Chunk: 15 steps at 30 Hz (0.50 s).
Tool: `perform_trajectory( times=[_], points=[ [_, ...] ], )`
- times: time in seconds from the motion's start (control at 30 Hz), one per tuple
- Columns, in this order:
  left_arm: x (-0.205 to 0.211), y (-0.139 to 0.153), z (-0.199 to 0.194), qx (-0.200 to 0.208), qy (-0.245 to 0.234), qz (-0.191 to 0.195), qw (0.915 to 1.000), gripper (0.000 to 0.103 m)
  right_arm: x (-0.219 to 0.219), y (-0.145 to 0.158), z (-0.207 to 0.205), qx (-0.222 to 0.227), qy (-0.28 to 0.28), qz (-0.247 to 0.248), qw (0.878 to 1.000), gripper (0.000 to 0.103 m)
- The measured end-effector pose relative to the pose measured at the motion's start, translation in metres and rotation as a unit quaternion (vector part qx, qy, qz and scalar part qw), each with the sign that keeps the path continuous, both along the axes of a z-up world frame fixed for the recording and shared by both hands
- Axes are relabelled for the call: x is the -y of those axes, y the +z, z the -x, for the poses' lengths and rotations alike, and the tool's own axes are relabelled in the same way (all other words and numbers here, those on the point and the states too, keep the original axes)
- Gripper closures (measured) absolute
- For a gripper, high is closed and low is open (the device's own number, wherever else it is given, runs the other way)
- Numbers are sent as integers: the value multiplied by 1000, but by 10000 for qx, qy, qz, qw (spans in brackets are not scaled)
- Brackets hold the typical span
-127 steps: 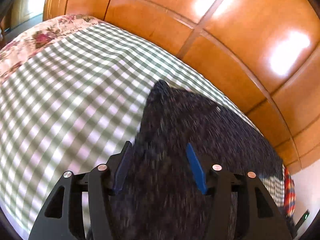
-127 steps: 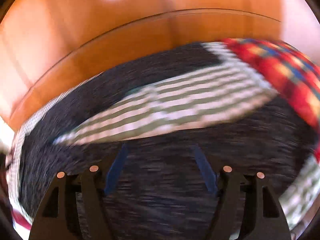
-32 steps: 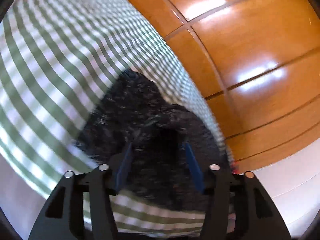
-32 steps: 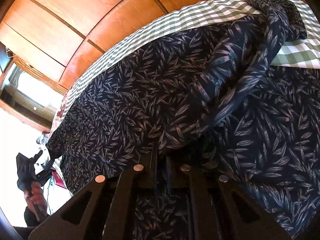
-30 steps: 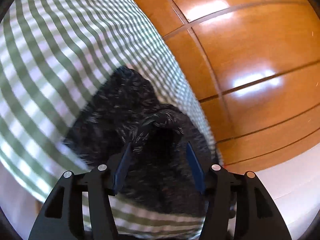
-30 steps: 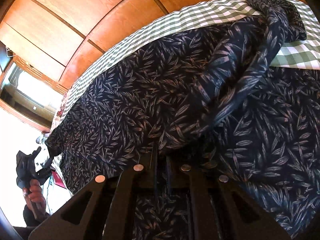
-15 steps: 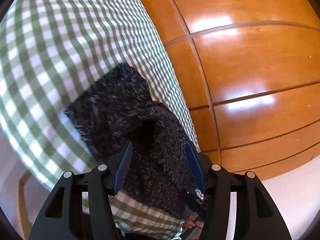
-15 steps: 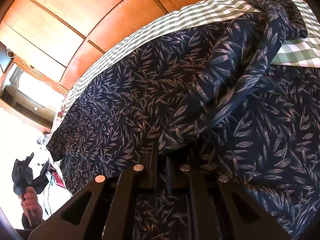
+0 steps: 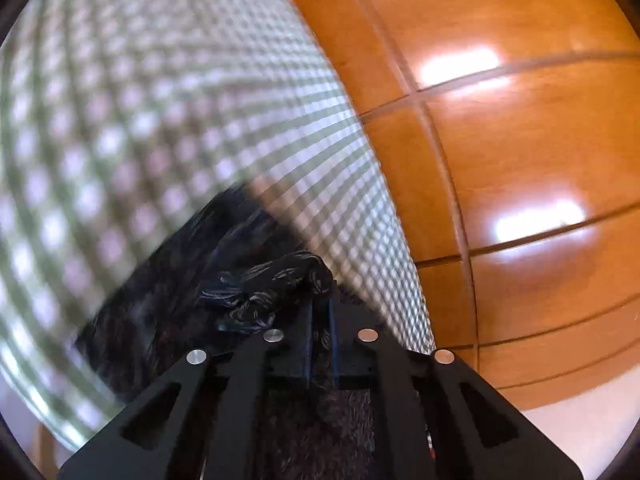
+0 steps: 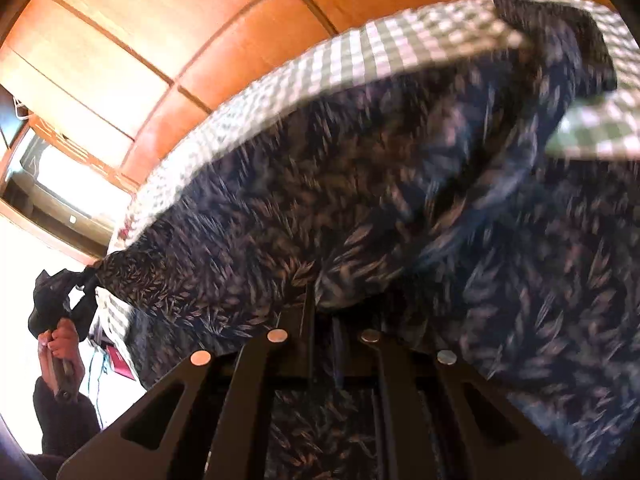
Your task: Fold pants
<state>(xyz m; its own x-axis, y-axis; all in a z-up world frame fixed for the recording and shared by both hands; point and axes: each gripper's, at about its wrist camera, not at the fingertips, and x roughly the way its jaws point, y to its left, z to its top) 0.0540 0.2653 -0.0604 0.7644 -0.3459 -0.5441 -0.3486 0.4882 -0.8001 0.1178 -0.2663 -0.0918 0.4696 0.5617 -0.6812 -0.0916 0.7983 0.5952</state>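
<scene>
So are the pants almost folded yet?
Not yet. Done: both tongs have grabbed the leafy dark pants; the left tongs pinch a bunched edge, and the right tongs are shut on cloth too. In hand: the pants hang stretched between them over the checked bed cover. Left: no neat fold shows, so the folding remains.

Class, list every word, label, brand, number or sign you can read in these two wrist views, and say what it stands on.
None: no readable text in either view.
The pants carry only a leaf print.
The checked bed cover and wood panels are unmarked.
The small red item is too blurred to tell.
</scene>
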Motion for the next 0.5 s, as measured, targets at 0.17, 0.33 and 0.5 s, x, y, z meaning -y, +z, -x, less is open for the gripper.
perform_trajectory(
  times=[0.17, 0.33, 0.5],
  points=[
    [14, 80, -23, 1047, -547, -1151, 9863, 99, 19, 62, 2, 802, -186, -577, 9949, 98],
    [14, 87, 9, 1210, -928, -1865, 9706, 99, 12, 61, 37, 745, 472, -309, 9956, 98],
    [1, 13, 56, 219, -1037, -1781, 9783, 99, -9, 19, 72, 247, 921, 188, 9953, 98]
  ],
)
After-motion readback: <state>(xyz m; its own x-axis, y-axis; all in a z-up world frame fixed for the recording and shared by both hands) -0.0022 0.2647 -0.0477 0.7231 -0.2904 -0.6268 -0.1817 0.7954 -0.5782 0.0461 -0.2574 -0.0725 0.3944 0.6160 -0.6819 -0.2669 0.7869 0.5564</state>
